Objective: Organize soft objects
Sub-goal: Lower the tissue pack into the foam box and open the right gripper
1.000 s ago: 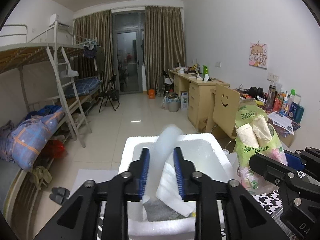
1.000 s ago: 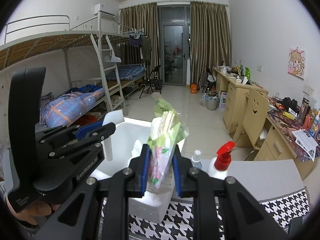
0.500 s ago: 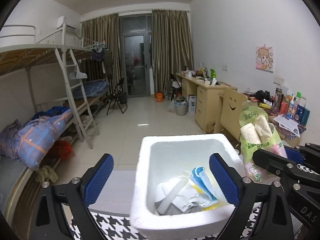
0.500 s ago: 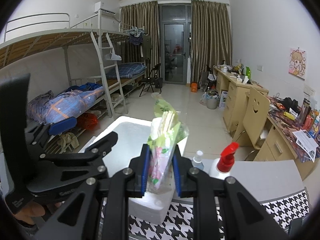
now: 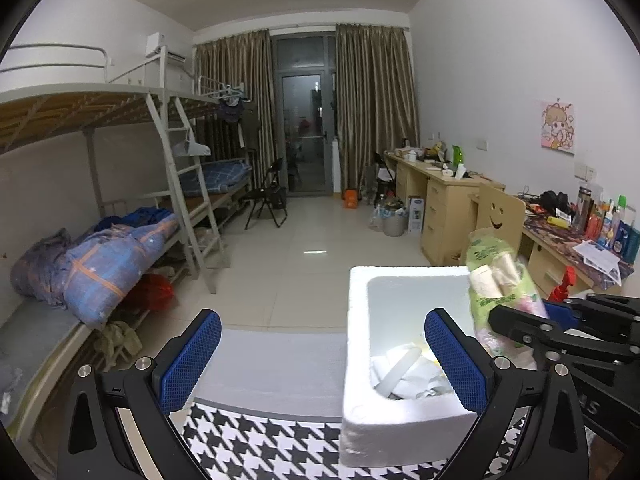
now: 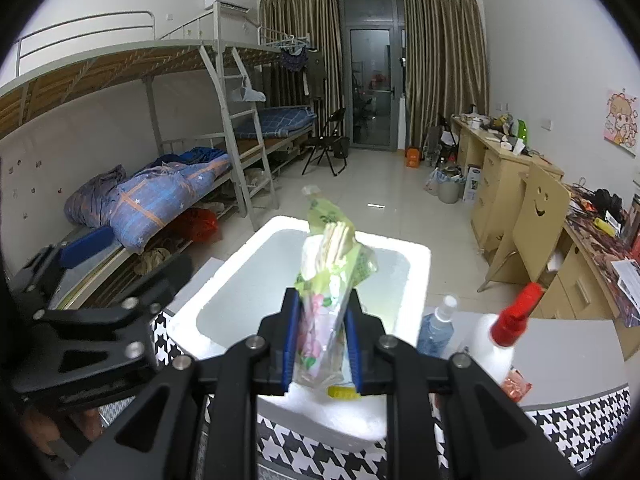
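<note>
A white foam box point(image 5: 360, 412) stands on the houndstooth tablecloth point(image 5: 256, 444); it also shows in the right wrist view point(image 6: 224, 280). Crumpled white wrapping and a translucent foam piece point(image 5: 400, 366) lie inside it. My left gripper point(image 5: 322, 356) is open wide and empty, at the box's left front corner. My right gripper point(image 6: 322, 340) is shut on a green plastic bag of rolled items point(image 6: 328, 280) and holds it over the box's near edge. The bag also shows in the left wrist view point(image 5: 500, 280).
A blue spray bottle point(image 6: 436, 328) and a white bottle with a red trigger cap point(image 6: 500, 340) stand right of the box. A grey mat point(image 5: 272, 360) lies left of the box. Bunk beds are far left, desks and a chair far right.
My left gripper let go of the translucent foam piece into the box, opened wide and shifted left. My right gripper has moved the green bag closer over the box.
</note>
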Demonstrator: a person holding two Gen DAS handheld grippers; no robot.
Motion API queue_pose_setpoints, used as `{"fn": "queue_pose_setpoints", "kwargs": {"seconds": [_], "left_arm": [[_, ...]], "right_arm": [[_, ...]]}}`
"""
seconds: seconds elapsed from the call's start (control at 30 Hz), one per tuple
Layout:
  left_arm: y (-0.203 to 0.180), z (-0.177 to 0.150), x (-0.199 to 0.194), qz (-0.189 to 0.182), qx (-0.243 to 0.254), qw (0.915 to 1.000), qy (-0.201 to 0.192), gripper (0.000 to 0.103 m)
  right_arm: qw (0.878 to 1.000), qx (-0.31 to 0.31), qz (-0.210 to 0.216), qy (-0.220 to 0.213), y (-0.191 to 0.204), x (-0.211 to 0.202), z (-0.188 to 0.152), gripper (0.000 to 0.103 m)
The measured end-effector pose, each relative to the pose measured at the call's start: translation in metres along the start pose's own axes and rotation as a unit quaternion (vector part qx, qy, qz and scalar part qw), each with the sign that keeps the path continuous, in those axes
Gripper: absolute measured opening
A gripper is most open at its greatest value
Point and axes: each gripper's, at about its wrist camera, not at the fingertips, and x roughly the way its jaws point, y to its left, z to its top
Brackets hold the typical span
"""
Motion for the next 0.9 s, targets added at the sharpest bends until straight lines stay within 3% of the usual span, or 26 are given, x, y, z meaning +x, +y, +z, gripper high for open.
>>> {"fn": "queue_pose_setpoints", "kwargs": {"seconds": [0.37,0.4,0.43,0.5,0.8,0.9], "left_arm": [[0.013,-0.008,-0.015,0.003,-0.014,0.9999,-0.004,0.102],[0.014,-0.009,-0.016,0.003,-0.015,0.9999,-0.004,0.102],[0.014,-0.009,-0.017,0.002,-0.015,0.9999,-0.003,0.102],[0.013,-0.009,-0.018,0.001,-0.015,0.9999,-0.003,0.102],[0.012,-0.017,-0.032,-0.011,-0.014,0.9998,-0.005,0.102],[0.008,-0.019,-0.044,-0.014,-0.009,0.9998,-0.012,0.102]], "right_arm": [[0.999,0.002,0.006,0.032,-0.003,0.023,0.0,0.028],[0.999,-0.001,0.005,0.036,-0.003,0.025,0.0,0.037],[0.999,-0.003,0.006,0.037,-0.001,0.025,0.002,0.054],[1.0,0.0,0.007,0.023,-0.002,0.02,0.002,0.066],[1.0,-0.002,-0.002,0.002,-0.001,-0.01,-0.003,0.067],[1.0,-0.005,-0.004,-0.013,0.002,-0.03,-0.006,0.074]]}}
